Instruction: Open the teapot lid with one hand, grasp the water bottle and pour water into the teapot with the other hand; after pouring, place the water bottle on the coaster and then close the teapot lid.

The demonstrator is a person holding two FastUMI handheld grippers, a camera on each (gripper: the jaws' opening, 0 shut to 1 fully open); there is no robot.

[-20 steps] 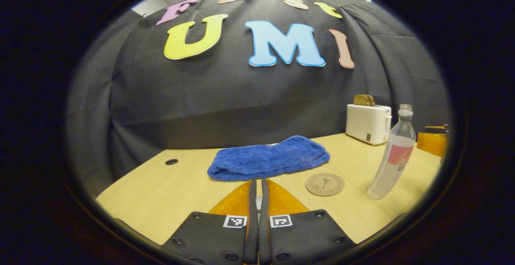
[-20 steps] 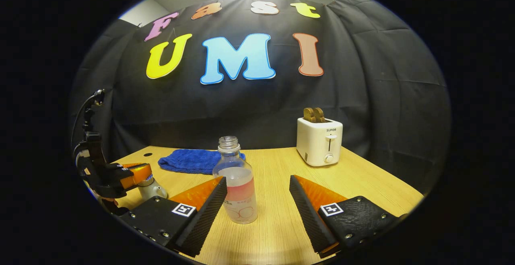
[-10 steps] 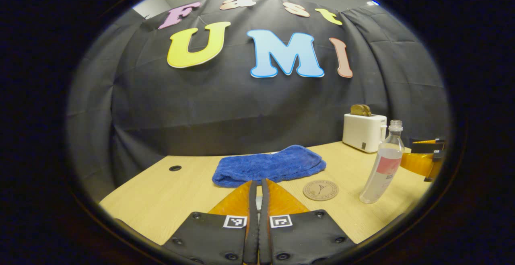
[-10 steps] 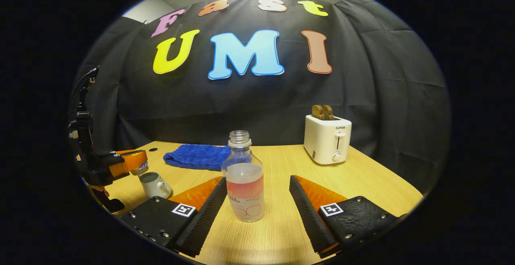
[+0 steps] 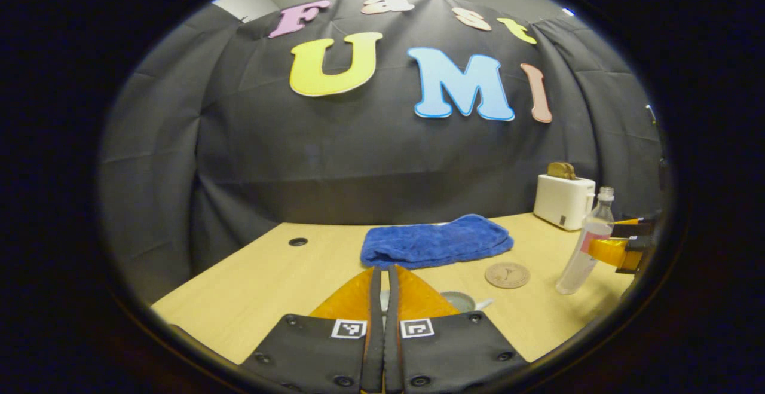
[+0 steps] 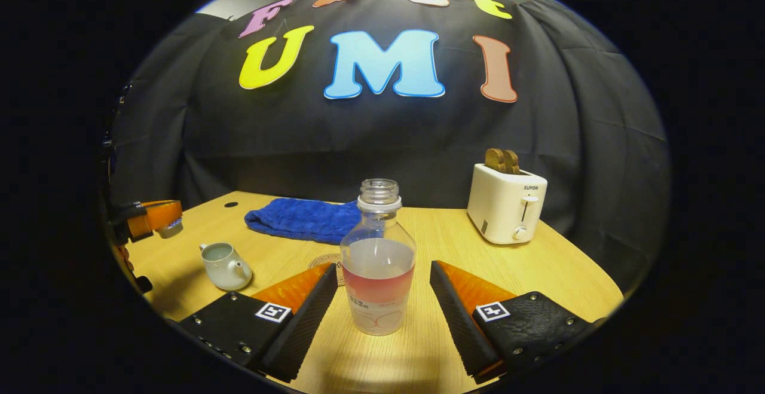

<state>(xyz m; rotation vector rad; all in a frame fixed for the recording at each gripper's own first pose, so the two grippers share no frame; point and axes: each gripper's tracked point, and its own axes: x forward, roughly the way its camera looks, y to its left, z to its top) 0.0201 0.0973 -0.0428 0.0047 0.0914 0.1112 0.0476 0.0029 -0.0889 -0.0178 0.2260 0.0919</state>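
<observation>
A clear water bottle point(image 6: 378, 262) without a cap, with pink liquid in it, stands upright on the table between the fingers of my right gripper point(image 6: 382, 269), which is open around it. The small white teapot point(image 6: 222, 265) sits at the left with its top uncovered. Up and to the left of it, my left gripper point(image 6: 170, 217) is shut on the teapot lid point(image 6: 171, 228). In the left gripper view the left gripper point(image 5: 383, 271) shows its fingers pressed together, with the teapot's mouth point(image 5: 459, 301) just right of them. The round coaster point(image 5: 507, 275) lies between teapot and bottle point(image 5: 584, 250).
A folded blue towel point(image 6: 305, 219) lies at the back of the wooden table point(image 6: 538, 274). A white toaster point(image 6: 507, 202) with toast in its slots stands at the back right. A cable hole point(image 5: 297, 241) marks the far left of the tabletop.
My left gripper has carried the lid up and to the left, off the teapot. My right gripper has moved closer, so the bottle now stands between its open fingers.
</observation>
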